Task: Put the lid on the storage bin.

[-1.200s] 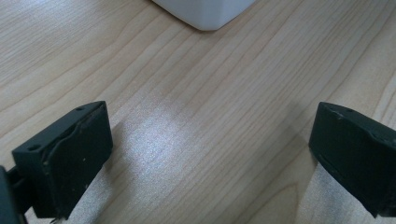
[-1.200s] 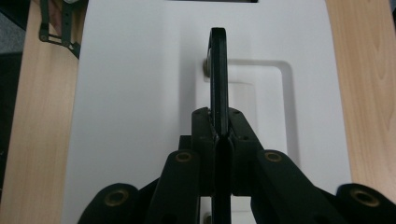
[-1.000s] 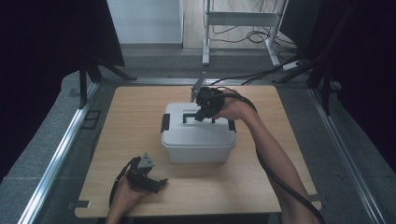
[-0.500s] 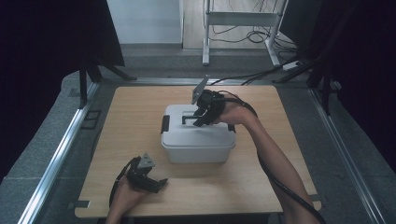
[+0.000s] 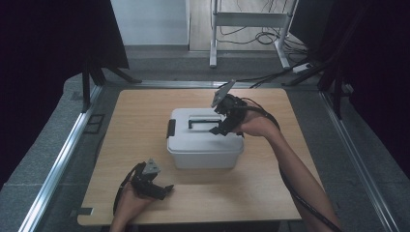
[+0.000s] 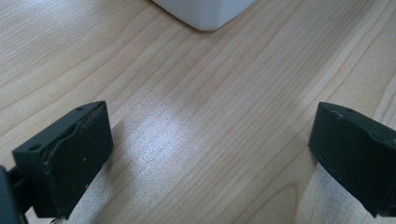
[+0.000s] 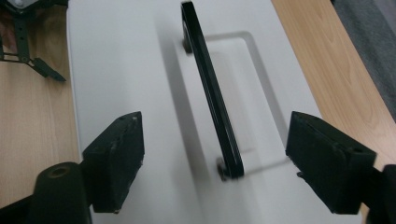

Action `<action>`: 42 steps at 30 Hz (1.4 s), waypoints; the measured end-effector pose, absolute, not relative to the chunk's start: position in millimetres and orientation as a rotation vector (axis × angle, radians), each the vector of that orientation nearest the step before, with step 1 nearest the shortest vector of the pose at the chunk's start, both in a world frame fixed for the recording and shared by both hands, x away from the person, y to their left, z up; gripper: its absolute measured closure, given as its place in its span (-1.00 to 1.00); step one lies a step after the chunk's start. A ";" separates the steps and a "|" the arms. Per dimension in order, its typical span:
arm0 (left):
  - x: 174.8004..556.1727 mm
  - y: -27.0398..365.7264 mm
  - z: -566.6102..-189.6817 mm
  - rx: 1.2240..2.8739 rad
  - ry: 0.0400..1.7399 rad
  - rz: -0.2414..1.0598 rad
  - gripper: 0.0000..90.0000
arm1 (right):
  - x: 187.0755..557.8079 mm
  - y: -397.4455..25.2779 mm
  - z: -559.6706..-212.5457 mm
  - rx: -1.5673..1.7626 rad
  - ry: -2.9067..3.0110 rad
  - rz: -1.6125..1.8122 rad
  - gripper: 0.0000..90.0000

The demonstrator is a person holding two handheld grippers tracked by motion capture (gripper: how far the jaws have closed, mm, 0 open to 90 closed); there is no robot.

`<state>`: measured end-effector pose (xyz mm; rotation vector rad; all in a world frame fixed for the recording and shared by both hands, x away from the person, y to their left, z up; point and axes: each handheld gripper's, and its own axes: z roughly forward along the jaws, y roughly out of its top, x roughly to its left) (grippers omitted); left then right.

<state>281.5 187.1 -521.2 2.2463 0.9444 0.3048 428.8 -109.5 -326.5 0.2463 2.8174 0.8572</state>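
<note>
High view, nearest first: the left gripper [image 5: 153, 186] rests low on the pale wood-grain table [image 5: 135, 125] by its near edge, jaws spread wide with only bare tabletop between them. In the left gripper view the blocky matte-black pads [image 6: 74, 149] flank a shiny patch of grain, and a rounded white corner of the box [image 6: 205, 11] sits just beyond. Farther in, at mid-table, stands the white plastic storage box [image 5: 205, 140], smooth, round-cornered, with a black side latch [image 5: 170, 128]. Its thin glossy black handle [image 7: 212, 93] stands upright from a shallow recess in the lid. The right gripper [image 5: 223, 123] hovers over the lid, jaws apart on either side of the handle, touching nothing. Beyond the table, cables [image 5: 251, 34] lie on the floor.
</note>
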 end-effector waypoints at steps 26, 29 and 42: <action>278.9 186.3 -521.1 2.237 0.969 0.320 -0.98 | 409.5 -196.3 -334.2 0.562 2.674 0.954 -0.82; 278.9 186.3 -521.2 2.236 0.969 0.319 -0.98 | 407.0 -208.4 -335.3 0.599 2.649 0.961 -0.84; 278.9 186.3 -521.2 2.236 0.970 0.319 -0.99 | 390.7 -256.2 -342.1 0.729 2.535 1.023 -0.86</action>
